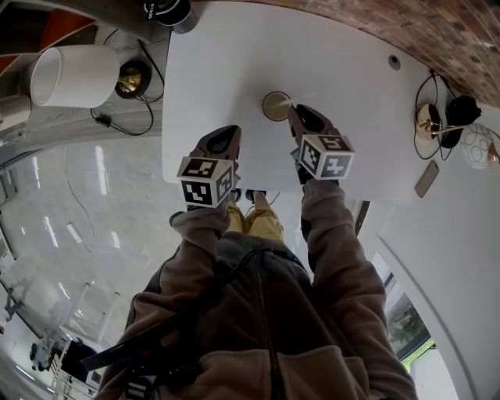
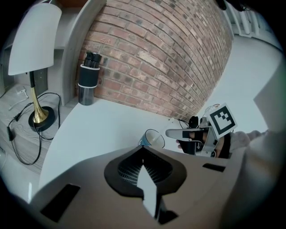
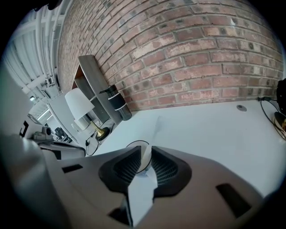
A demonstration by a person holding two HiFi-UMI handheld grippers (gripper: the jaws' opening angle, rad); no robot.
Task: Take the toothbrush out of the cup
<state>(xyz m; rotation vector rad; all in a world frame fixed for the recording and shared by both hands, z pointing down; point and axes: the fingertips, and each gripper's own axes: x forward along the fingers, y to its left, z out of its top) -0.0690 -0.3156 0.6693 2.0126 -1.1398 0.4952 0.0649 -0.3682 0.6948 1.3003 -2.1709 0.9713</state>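
Note:
A clear cup [image 1: 274, 105] stands on the white table [image 1: 234, 62], a little beyond both grippers. In the right gripper view a white toothbrush [image 3: 154, 129] rises out of the cup [image 3: 132, 144] and leans away from me. My right gripper [image 3: 145, 151] is shut on its handle just above the rim. From the head view, the right gripper [image 1: 296, 111] sits at the cup's right edge. My left gripper [image 1: 231, 130] hovers left of the cup, shut with nothing in it. The left gripper view shows the cup [image 2: 151, 138] just past its shut tips [image 2: 142, 150].
A black cylinder [image 1: 173, 12] stands at the table's far left corner against the brick wall. A white-shaded lamp [image 1: 74, 76] with a brass base [image 1: 130, 80] and cables sits left of the table. On the right lie a phone [image 1: 426, 179] and headphones [image 1: 461, 112].

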